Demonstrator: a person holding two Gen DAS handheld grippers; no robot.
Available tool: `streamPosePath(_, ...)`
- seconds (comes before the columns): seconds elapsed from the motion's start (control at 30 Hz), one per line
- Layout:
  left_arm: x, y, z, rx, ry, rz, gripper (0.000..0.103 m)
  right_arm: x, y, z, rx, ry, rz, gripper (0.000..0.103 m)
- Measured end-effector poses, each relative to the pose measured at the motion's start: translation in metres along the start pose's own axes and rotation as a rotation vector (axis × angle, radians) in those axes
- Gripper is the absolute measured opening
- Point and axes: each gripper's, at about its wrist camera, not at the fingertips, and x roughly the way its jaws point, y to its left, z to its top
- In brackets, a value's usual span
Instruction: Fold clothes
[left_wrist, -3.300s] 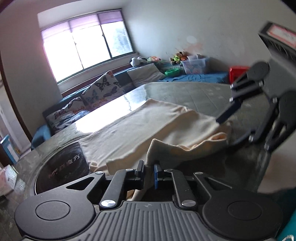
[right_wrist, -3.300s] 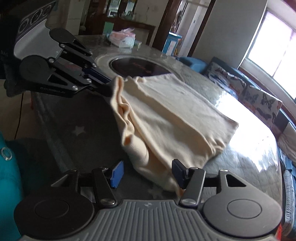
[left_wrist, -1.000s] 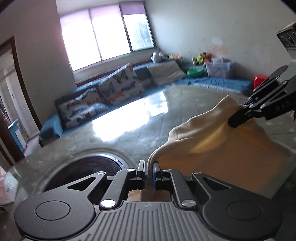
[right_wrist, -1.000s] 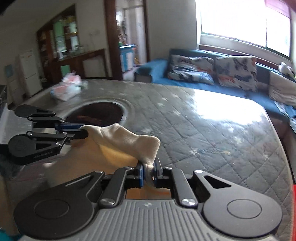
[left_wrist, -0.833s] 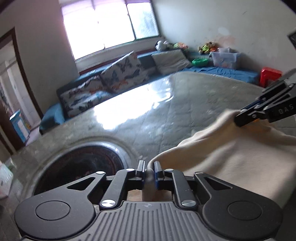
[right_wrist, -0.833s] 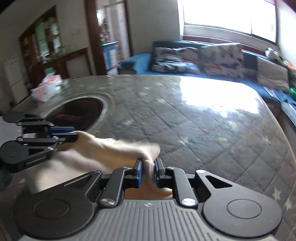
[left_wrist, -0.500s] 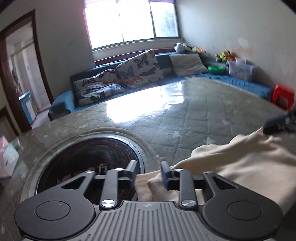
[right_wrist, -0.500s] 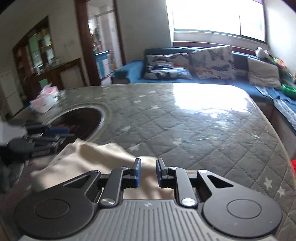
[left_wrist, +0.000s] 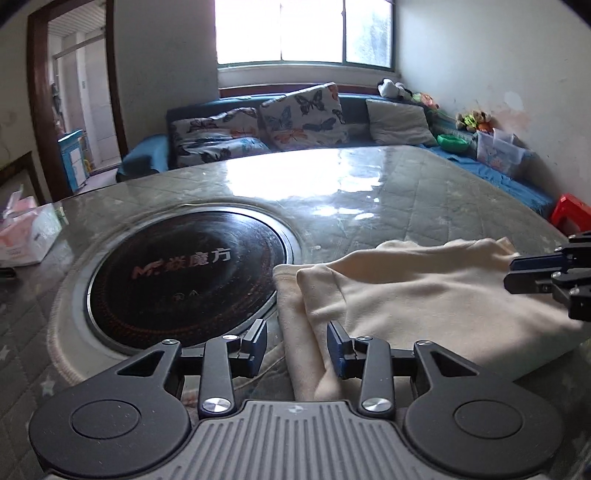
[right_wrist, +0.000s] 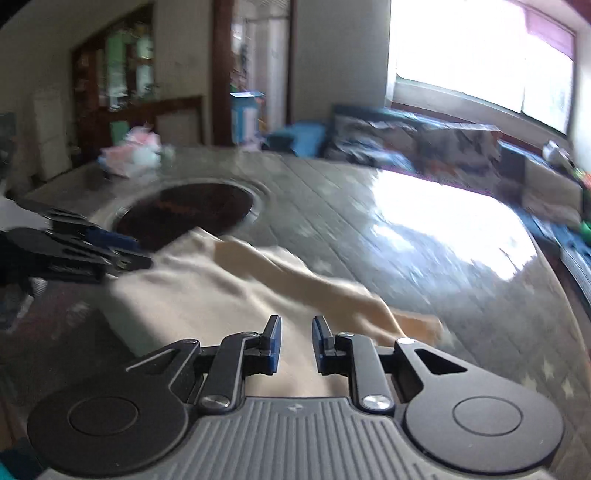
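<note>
A cream garment lies folded on the grey quilted table, its left edge beside the round black hob. My left gripper is open and empty, its jaws either side of the garment's near left edge. My right gripper is open and empty just above the garment; that view is blurred. The right gripper's fingers show at the right edge of the left wrist view, beside the garment's far right corner. The left gripper's fingers show at the left of the right wrist view.
A tissue box sits on the table's left side. A blue sofa with butterfly cushions runs behind the table under the window. A red stool and storage boxes stand at the right wall.
Both grippers carried the garment's edge over and laid it down, then opened and let go. The garment now lies folded flat. The right gripper is moving, blurring its view.
</note>
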Motion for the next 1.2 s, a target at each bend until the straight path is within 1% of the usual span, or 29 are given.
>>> streamPosePath(0.03,-0.007,-0.004,0.0,0.009,-0.017,-0.006,0.039,-0.003,0.004,0.002,-0.014,-0.012,0.014,0.023)
streamPosePath(0.07,-0.013,-0.01,0.0,0.036,-0.041,-0.01,0.039,-0.006,0.008,0.002,-0.027,-0.019,0.03,0.023)
streamPosePath(0.13,-0.021,-0.024,-0.001,0.094,-0.077,-0.043,0.039,-0.005,0.017,-0.003,-0.048,-0.004,0.065,0.023)
streamPosePath(0.17,-0.022,-0.031,-0.001,0.113,-0.082,-0.064,0.039,-0.003,0.022,-0.006,-0.061,0.0,0.069,0.023)
streamPosePath(0.27,-0.016,-0.048,-0.004,0.169,-0.076,-0.113,0.039,0.004,0.031,-0.016,-0.092,0.015,0.058,0.023)
streamPosePath(0.4,0.001,-0.062,-0.014,0.227,-0.044,-0.132,0.039,0.007,0.033,-0.025,-0.095,0.002,0.049,0.025)
streamPosePath(0.43,0.006,-0.062,-0.016,0.226,-0.031,-0.128,0.039,0.007,0.032,-0.026,-0.088,-0.002,0.05,0.027)
streamPosePath(0.5,0.01,-0.057,-0.021,0.209,-0.033,-0.136,0.039,0.007,0.028,-0.028,-0.076,-0.011,0.053,0.03)
streamPosePath(0.63,0.01,-0.053,-0.023,0.167,-0.015,-0.144,0.039,0.006,0.024,-0.033,-0.068,-0.027,0.071,0.031)
streamPosePath(0.73,0.007,-0.054,-0.025,0.162,-0.008,-0.142,0.039,0.004,0.021,-0.035,-0.067,-0.034,0.085,0.031)
streamPosePath(1.03,-0.014,-0.06,-0.035,0.104,0.016,-0.162,0.039,-0.013,0.02,-0.049,-0.075,-0.056,0.107,0.031)
streamPosePath(1.2,-0.021,-0.064,-0.038,0.092,0.018,-0.157,0.039,-0.023,0.022,-0.056,-0.07,-0.058,0.102,0.031)
